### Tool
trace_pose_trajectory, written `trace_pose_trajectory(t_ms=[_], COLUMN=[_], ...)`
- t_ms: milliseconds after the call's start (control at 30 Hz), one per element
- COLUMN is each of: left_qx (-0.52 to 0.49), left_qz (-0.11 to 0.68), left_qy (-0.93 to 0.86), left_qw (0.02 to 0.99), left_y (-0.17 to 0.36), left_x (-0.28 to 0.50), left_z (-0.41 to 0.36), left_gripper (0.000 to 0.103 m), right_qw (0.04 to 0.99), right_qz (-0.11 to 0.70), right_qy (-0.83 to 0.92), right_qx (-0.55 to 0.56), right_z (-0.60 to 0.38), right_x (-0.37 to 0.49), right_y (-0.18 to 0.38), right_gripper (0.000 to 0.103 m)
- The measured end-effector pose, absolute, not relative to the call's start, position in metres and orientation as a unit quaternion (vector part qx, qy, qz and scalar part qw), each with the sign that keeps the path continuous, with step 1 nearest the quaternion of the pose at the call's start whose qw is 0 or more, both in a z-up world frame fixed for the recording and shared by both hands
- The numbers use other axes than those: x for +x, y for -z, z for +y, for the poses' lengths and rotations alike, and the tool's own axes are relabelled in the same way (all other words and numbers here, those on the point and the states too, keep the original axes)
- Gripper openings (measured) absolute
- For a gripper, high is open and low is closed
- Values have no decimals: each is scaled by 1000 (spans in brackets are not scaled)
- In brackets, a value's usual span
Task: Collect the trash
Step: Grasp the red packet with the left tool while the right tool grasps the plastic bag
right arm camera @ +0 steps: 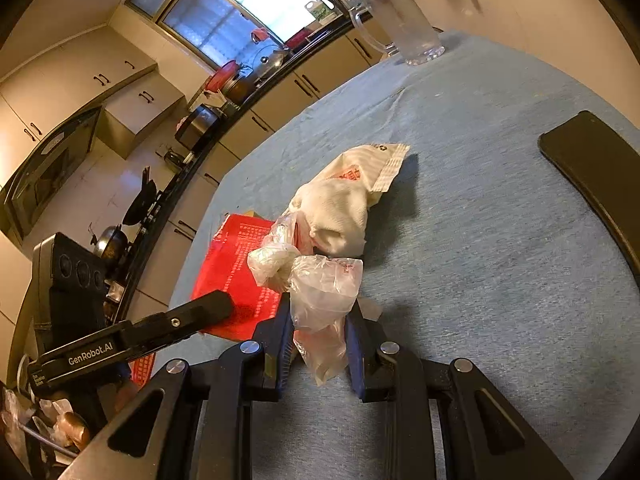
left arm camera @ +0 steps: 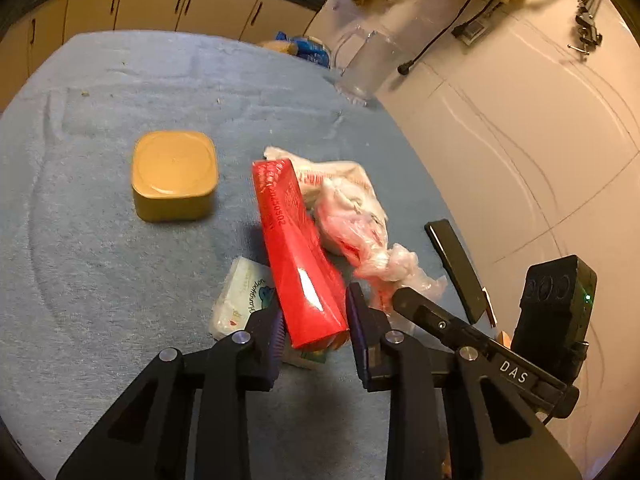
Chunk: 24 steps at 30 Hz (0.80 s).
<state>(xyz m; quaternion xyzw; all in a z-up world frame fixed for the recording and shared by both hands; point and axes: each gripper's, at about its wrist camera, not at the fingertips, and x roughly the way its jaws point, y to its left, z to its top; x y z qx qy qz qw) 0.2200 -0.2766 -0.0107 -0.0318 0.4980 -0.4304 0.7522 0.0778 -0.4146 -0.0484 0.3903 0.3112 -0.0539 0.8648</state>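
Blue towelling cloth (left arm camera: 100, 264) covers the table under both grippers. Well ahead and to the left of the left gripper's jaws sits a squat mustard-yellow container with rounded corners (left arm camera: 175, 176), upright and apart from everything else. Just left of those jaws, partly under them, lies a small white tissue packet with a blue cartoon print (left arm camera: 244, 296). The left gripper (left arm camera: 314, 324) is clamped on the near end of a long glossy red carton (left arm camera: 294, 248), which slants away from the jaws and leans against a crumpled white and clear plastic bag (left arm camera: 352, 208) on its right. The right gripper (right arm camera: 320, 328) pinches that bag's knotted clear tail (the thin film bunches between the blue pads). Right of both jaws lies a flat black phone-like slab (right arm camera: 592, 168), and far ahead stands a clear glass mug with a handle (right arm camera: 404, 24).
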Motion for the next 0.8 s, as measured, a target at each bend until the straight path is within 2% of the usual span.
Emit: trace_pose_trajectory(t_ms=[133,800], left_qx=[-26,-39], left_qz=[475,399], left_qy=[432,397], left_qw=[766,826], left_y=[0,-31], left_x=[212,195], left_z=[-264,-165], left_gripper=[21,21], right_qw=[866,882], right_qz=[304,314], right_qy=[57,30], right_qx=[393,349], right_z=[-415,-362], right_x=[70,90], right_y=[45,18], right_gripper=[26,26])
